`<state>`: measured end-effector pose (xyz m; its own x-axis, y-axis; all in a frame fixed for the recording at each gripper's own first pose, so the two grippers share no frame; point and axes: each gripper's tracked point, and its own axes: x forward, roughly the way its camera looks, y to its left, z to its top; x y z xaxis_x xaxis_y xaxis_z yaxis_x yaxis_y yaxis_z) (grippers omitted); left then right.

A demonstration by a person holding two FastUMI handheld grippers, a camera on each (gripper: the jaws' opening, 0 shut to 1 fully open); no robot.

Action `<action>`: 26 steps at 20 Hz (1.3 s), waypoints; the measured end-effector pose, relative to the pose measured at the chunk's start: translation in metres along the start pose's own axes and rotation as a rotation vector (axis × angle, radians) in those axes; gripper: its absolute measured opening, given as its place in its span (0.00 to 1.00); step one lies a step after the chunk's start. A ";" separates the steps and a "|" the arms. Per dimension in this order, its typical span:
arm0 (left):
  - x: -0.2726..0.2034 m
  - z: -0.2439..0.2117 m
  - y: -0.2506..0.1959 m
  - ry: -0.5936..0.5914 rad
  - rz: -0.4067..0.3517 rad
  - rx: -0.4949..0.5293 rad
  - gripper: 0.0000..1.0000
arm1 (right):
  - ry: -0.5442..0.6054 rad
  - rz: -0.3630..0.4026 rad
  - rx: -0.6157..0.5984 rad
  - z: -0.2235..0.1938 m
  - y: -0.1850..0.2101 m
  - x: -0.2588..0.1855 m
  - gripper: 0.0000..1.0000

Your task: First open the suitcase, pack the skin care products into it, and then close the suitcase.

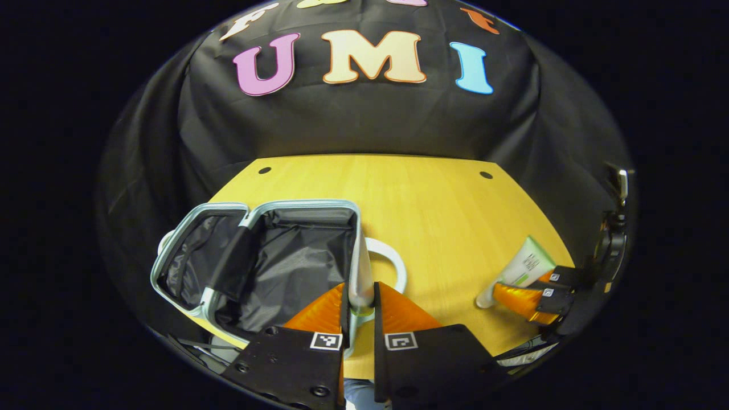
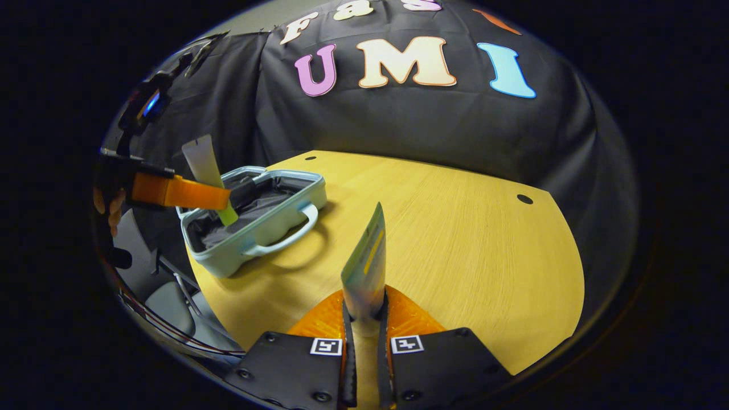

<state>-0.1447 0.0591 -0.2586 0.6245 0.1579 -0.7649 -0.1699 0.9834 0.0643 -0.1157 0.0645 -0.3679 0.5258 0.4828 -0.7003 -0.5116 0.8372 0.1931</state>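
**Both fingers clamp tubes beside the open suitcase**

The left gripper's (image 1: 360, 310) fingers are closed to a narrow gap on a pale tube (image 1: 360, 267), held upright with its greenish cap end down, at the near rim of the suitcase (image 1: 256, 256). In the right gripper view that tube (image 2: 206, 171) hangs over the case (image 2: 250, 219) with its cap inside the opening.

The suitcase lies open on the wooden desk (image 1: 444, 228), at its left part. Its dark fabric lining is bare apart from a black strap across it. A white handle sits on the side facing the desk's middle.

The right gripper's (image 2: 364, 319) fingers are pressed close on a second tube (image 2: 364, 267), white with green and yellow print, flat crimped end pointing up, above the desk (image 2: 484, 256) and well apart from the suitcase. In the left gripper view this tube (image 1: 521, 267) slants, cap touching the desk.
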 end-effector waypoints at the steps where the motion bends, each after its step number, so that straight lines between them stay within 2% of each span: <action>1: -0.001 0.000 0.010 0.014 0.015 -0.001 0.13 | -0.011 0.007 0.017 0.010 0.005 -0.002 0.17; 4: 0.001 -0.001 0.046 0.025 0.057 0.013 0.13 | -0.044 0.051 0.030 0.042 0.031 -0.003 0.16; 5: 0.010 -0.009 0.013 0.046 0.050 0.014 0.12 | -0.046 0.054 0.022 0.050 0.039 -0.003 0.16; 8: 0.019 -0.030 0.053 0.143 0.076 0.058 0.13 | -0.061 0.078 0.048 0.076 0.070 -0.005 0.17; 12: 0.029 -0.057 0.088 0.278 0.058 0.029 0.13 | -0.044 0.096 0.069 0.100 0.121 0.008 0.16; 14: 0.034 -0.062 0.098 0.307 0.023 0.029 0.13 | -0.033 0.094 0.074 0.109 0.147 0.014 0.19; 18: 0.049 -0.070 0.108 0.347 -0.062 0.034 0.13 | 0.007 0.073 0.085 0.112 0.187 0.028 0.17; 20: 0.056 -0.080 0.110 0.385 -0.103 0.032 0.13 | 0.051 0.053 0.119 0.107 0.203 0.037 0.20; 21: 0.059 -0.087 0.110 0.406 -0.125 0.025 0.13 | 0.077 0.046 0.148 0.104 0.210 0.042 0.17; 23: 0.061 -0.099 0.111 0.458 -0.163 0.030 0.16 | 0.132 0.024 0.191 0.093 0.224 0.050 0.16; 25: 0.064 -0.090 0.115 0.422 -0.172 0.056 0.18 | 0.175 -0.009 0.186 0.082 0.233 0.053 0.16; 26: 0.067 -0.083 0.115 0.393 -0.185 0.062 0.24 | 0.192 -0.013 0.184 0.077 0.236 0.055 0.16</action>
<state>-0.1854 0.1750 -0.3554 0.3002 -0.0554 -0.9523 -0.0291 0.9973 -0.0672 -0.1550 0.3083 -0.3074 0.3837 0.4287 -0.8179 -0.3641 0.8842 0.2926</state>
